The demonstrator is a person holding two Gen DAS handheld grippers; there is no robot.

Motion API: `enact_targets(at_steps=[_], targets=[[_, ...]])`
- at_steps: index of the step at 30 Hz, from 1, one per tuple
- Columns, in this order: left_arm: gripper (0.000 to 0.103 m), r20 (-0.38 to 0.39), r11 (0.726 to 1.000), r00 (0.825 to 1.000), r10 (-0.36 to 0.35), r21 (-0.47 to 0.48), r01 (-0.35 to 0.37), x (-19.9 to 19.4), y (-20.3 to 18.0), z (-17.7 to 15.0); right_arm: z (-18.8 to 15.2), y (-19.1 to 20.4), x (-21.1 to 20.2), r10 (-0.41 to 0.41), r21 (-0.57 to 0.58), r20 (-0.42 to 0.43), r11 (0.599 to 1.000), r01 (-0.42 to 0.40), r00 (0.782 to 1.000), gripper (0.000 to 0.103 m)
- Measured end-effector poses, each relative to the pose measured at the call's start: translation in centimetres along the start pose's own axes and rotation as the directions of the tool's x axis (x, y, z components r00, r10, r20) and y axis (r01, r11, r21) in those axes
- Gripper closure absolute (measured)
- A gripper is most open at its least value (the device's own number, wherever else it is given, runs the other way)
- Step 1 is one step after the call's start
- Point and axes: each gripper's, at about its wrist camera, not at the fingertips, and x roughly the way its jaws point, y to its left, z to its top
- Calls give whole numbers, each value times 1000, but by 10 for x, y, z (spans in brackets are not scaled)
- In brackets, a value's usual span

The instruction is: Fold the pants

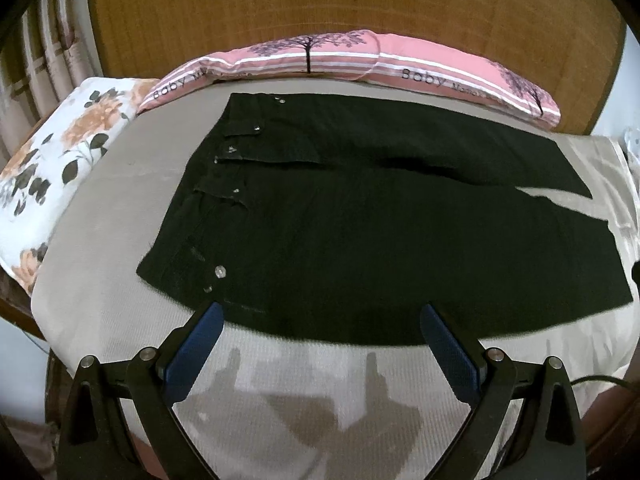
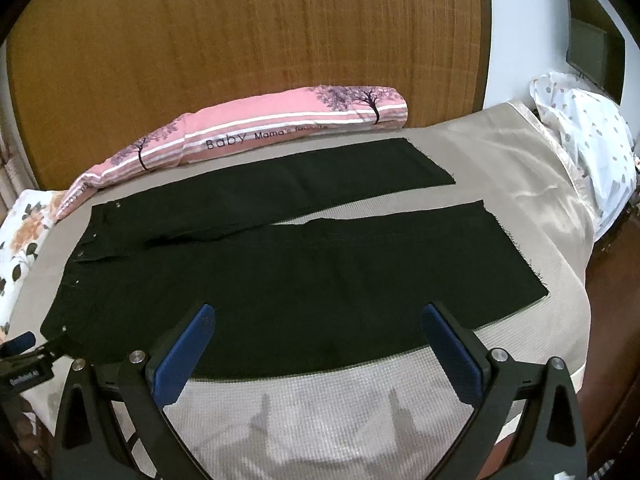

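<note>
Black pants (image 1: 340, 216) lie flat and unfolded on a beige bed cover (image 1: 100, 208), waistband to the left, both legs stretched to the right. In the right wrist view the pants (image 2: 300, 264) show their two legs apart, with frayed hems at the right. My left gripper (image 1: 320, 312) is open and empty, hovering over the near edge of the pants close to the waistband. My right gripper (image 2: 316, 312) is open and empty, over the near edge of the near leg. The left gripper's blue fingertip (image 2: 20, 340) shows at the far left of the right wrist view.
A pink striped pillow (image 1: 360, 60) lies along the wooden headboard (image 1: 320, 8) behind the pants. A floral pillow (image 1: 60, 160) sits at the left. A white dotted cloth (image 2: 588, 148) lies at the bed's far right. Beige cover (image 2: 320, 412) lies bare in front of the pants.
</note>
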Motion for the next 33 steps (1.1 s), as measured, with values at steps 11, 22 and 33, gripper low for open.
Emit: enact_targets(at_steps=[11, 22, 33], targets=[[5, 56, 996, 998, -39, -72, 43, 32, 59, 65, 25, 13, 38, 100, 19, -12, 995, -100, 995, 1], [18, 20, 964, 978, -209, -162, 210, 100, 140, 162, 51, 47, 96, 197, 47, -62, 980, -195, 978, 0], [46, -71, 858, 916, -394, -385, 340, 207, 193, 219, 71, 80, 154, 183, 35, -143, 983, -180, 973, 0]])
